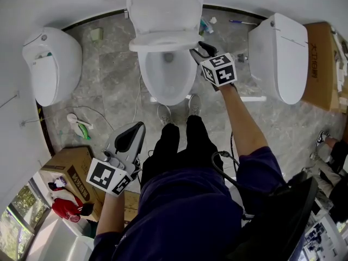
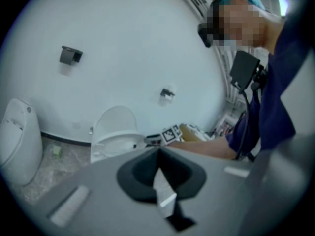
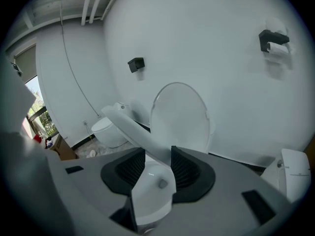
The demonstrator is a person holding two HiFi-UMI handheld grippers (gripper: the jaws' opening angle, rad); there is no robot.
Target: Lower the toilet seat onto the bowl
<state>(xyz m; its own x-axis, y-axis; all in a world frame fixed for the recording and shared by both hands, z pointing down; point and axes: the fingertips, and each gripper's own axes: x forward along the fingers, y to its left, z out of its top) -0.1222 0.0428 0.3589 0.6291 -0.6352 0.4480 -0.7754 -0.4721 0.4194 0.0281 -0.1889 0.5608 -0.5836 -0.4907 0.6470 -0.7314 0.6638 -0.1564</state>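
The white toilet has its lid (image 1: pixel 163 7) upright against the wall. Its seat (image 1: pixel 163 43) stands tilted partway down over the bowl (image 1: pixel 168 78). My right gripper (image 1: pixel 197 50) is at the seat's right rim, shut on it. In the right gripper view the seat (image 3: pixel 133 129) runs up and left from between the pads of the right gripper (image 3: pixel 156 154), with the lid (image 3: pixel 179 114) behind. My left gripper (image 1: pixel 140 126) hangs low beside the person's left leg. Seen in its own view, the left gripper (image 2: pixel 158 154) has its jaws together and nothing in them.
Another white toilet (image 1: pixel 51 64) stands at the left and a closed one (image 1: pixel 283 56) at the right. Cardboard boxes (image 1: pixel 73 167) (image 1: pixel 321 64) flank them. Small items (image 1: pixel 81 126) lie on the grey floor. The person's legs (image 1: pixel 179 140) stand right in front of the bowl.
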